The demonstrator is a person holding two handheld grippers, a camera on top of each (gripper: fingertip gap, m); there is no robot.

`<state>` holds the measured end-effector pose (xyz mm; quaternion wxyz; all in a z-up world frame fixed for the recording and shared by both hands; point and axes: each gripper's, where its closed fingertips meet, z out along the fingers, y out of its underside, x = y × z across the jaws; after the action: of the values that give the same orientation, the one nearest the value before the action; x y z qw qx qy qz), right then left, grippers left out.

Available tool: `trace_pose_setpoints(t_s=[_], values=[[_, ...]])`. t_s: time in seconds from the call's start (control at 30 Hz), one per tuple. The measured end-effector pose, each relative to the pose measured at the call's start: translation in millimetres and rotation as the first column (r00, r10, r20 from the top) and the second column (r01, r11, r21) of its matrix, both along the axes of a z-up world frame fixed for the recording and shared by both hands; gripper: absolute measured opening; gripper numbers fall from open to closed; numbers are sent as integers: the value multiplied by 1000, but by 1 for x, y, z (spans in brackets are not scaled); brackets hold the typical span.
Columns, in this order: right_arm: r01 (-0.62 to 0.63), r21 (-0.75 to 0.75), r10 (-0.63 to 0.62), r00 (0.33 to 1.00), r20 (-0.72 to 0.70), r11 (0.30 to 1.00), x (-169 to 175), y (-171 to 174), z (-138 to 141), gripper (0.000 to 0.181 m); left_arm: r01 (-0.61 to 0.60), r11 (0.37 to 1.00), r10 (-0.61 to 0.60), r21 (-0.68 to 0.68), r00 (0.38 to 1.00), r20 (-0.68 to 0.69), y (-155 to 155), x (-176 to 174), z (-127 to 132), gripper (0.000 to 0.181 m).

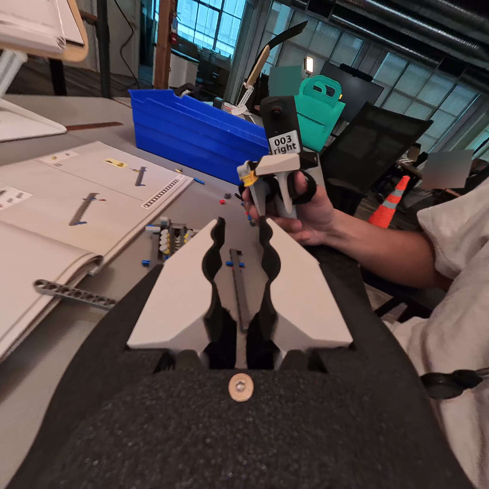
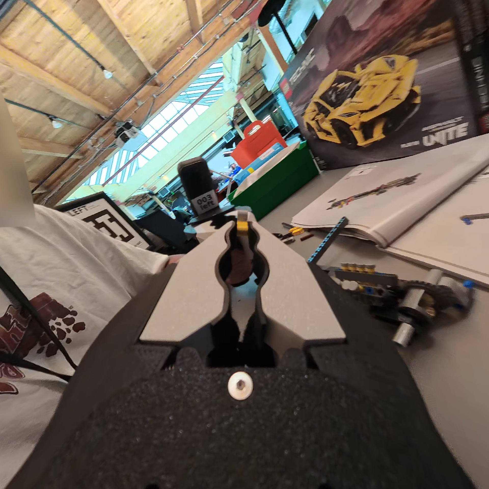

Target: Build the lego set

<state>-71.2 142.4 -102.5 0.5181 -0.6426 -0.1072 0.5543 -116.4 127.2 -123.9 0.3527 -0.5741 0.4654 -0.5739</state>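
Observation:
My left gripper point(image 1: 242, 221) is open and empty, hovering above the table. Under its gap lies a dark grey long beam point(image 1: 238, 285) with blue pins. My right gripper point(image 2: 242, 225) is shut on a small yellow and grey piece point(image 2: 242, 224) and holds it up in the air. It also shows in the left wrist view point(image 1: 247, 173), raised in a hand beyond the left fingertips, with the piece point(image 1: 248, 177) at its tip. A partly built engine assembly point(image 1: 169, 240) sits on the table left of my left gripper and also shows in the right wrist view point(image 2: 383, 288).
An open instruction booklet point(image 1: 79, 198) lies at left with a light grey beam point(image 1: 74, 292) on its edge. A blue bin point(image 1: 195, 137) stands behind. Small loose pins point(image 1: 222, 201) are scattered near it. The set's box point(image 2: 383, 92) and a green bin point(image 2: 275, 185) stand at the far side. The grippers' ends are close to 6 cm from one another.

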Motion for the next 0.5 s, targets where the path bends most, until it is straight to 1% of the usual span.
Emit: trace_pose_setpoints(t_s=[0.1,0.17,0.23,0.37,0.4,0.5], values=[[-32,1,32,999,9,999,-9,-3,-1,6,24,996,-24,-82,1000,0,-5,7,0,28],[-47,9,47,999,12,999,-12,-5,0,6,25,995,-22,-97,999,26,-5,9,6,27],[-72,23,72,997,17,997,-17,-9,1,6,26,995,-22,-94,999,43,-7,9,9,26],[-96,59,91,992,84,994,-30,-14,-1,6,64,994,-57,-92,995,84,-17,9,18,21],[-88,68,82,993,90,994,-30,-13,0,6,77,993,-70,-84,993,91,-20,8,20,13],[-96,65,90,992,90,993,-31,-14,-1,6,82,994,-77,-66,994,81,-22,7,19,12]])
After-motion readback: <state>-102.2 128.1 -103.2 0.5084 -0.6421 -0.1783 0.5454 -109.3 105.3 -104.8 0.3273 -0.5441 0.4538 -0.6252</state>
